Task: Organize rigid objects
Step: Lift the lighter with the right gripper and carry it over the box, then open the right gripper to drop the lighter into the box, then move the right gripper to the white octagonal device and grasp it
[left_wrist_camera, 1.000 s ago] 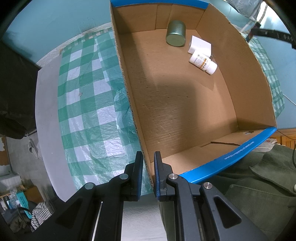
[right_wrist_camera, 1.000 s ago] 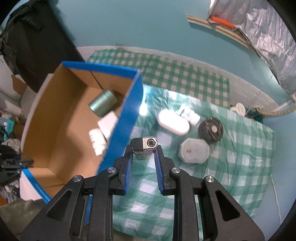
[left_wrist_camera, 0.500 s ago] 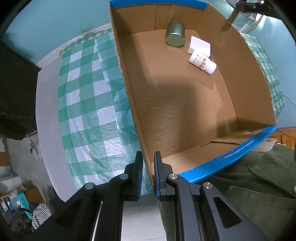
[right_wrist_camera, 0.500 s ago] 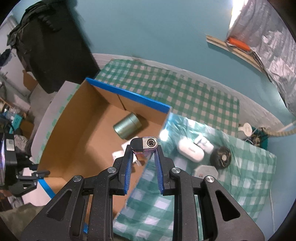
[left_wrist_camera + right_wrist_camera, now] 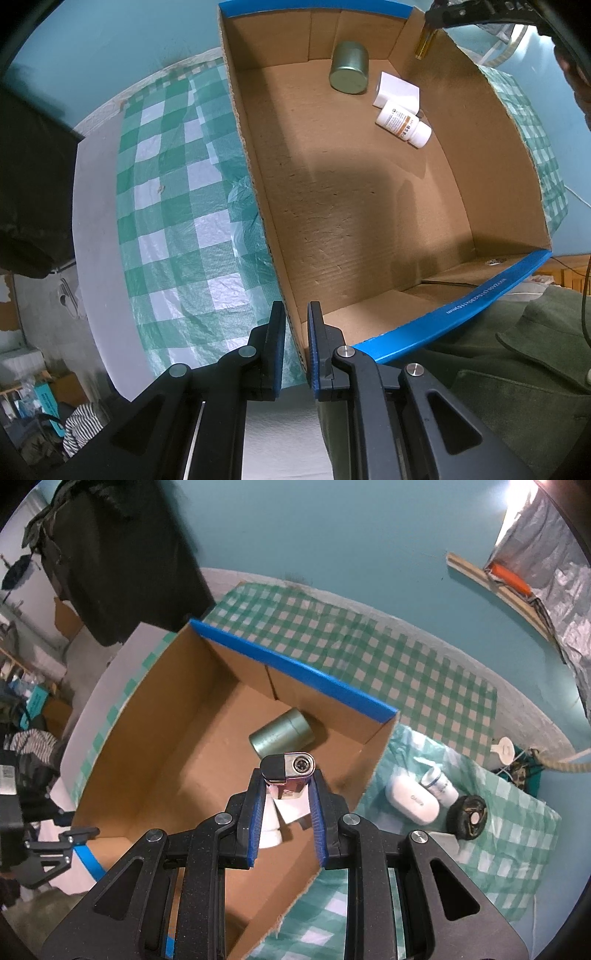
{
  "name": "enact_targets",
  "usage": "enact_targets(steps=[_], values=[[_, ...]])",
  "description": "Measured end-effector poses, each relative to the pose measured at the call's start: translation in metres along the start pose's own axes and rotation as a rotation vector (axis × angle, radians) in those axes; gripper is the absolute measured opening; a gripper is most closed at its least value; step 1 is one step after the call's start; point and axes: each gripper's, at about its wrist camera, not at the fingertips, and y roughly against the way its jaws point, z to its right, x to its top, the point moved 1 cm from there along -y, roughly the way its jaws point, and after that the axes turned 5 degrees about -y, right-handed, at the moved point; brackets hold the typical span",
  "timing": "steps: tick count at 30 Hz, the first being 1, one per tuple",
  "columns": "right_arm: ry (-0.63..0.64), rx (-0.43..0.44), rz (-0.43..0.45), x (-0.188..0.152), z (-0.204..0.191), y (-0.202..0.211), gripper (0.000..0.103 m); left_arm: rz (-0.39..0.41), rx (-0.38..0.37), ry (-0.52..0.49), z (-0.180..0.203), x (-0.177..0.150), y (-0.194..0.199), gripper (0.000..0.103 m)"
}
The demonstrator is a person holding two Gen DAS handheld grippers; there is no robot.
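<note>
step: carry lighter (image 5: 287, 775) over box (image 5: 291, 672) | right gripper (image 5: 286, 794) clamps lighter; left gripper (image 5: 295, 332) pinches box wall | next: lower, release

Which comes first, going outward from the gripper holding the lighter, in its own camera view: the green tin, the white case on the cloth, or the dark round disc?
From the right gripper:
1. Green tin, lying on its side inside the box, just beyond the lighter.
2. White case, on the checked cloth outside the box, to the right.
3. Dark round disc, farther right on the cloth.
</note>
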Motion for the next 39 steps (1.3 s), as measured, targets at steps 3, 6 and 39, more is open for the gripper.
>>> enact_targets(steps=[3,6,39], values=[[-0.010,0.012,-0.018,-0.001,0.001,-0.007,0.022,0.002,0.001,0.003,-0.001,-0.002,0.001,0.011],[-0.023,0.014,-0.034,-0.003,0.003,-0.012,0.022,0.004,0.001,0.006,-0.001,-0.002,0.002,0.011],[-0.141,-0.061,0.006,-0.014,0.044,0.028,0.067,0.014,0.001,0.012,-0.001,-0.006,0.004,0.011]])
